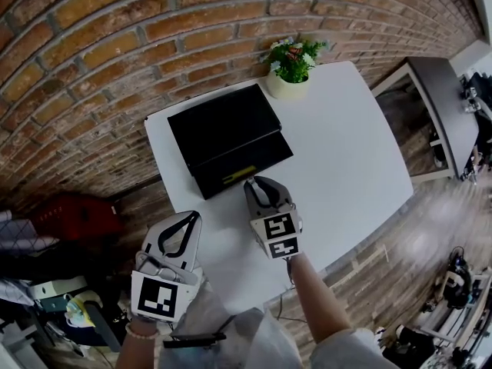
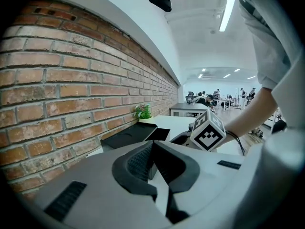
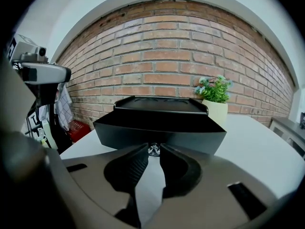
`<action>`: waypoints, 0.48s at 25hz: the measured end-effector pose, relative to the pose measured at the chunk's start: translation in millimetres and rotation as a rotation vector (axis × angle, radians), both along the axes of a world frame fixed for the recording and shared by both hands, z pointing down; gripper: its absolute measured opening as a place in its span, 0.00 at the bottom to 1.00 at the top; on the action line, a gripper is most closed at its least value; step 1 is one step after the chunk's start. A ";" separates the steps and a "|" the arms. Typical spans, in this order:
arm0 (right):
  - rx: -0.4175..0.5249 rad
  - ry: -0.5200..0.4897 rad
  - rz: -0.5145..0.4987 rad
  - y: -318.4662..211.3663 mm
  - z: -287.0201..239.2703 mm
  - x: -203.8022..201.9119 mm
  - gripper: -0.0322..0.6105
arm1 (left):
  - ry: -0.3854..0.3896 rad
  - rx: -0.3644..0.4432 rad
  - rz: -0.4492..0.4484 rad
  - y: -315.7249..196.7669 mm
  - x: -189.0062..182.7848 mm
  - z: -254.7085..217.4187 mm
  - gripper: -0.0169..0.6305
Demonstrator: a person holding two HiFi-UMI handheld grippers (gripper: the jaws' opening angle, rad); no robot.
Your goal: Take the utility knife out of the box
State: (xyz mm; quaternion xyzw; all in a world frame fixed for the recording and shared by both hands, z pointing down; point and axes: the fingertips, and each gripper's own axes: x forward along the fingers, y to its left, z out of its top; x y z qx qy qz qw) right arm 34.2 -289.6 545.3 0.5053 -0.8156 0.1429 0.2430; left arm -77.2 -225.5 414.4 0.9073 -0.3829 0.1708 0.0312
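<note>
A flat black box (image 1: 223, 125) lies on the white table (image 1: 346, 152), its drawer (image 1: 257, 158) slid out toward me. Inside the drawer shows the yellow utility knife (image 1: 237, 176). My right gripper (image 1: 256, 181) sits at the drawer's front wall (image 3: 190, 132), shut on a small silver knob (image 3: 153, 150) between its tips. My left gripper (image 1: 187, 220) hangs over the table's near left edge, shut on nothing; in the left gripper view its jaws (image 2: 153, 156) meet, with the box (image 2: 128, 135) ahead.
A potted plant (image 1: 290, 68) stands behind the box at the table's far edge, against the brick wall (image 1: 115, 44). A grey desk (image 1: 446, 106) stands to the right. Red and mixed clutter (image 1: 73, 214) lies on the floor at left.
</note>
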 end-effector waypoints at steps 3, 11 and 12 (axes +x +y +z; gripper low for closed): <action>-0.007 0.003 0.003 9.1 0.5 4.0 0.20 | 0.002 -0.005 0.000 2.4 2.6 1.6 0.05; -0.021 0.002 0.012 27.8 2.5 11.6 0.20 | 0.007 -0.009 0.006 5.9 10.3 3.4 0.05; -0.023 0.004 0.012 29.8 3.0 12.6 0.20 | 0.006 -0.009 0.007 6.3 11.2 3.6 0.05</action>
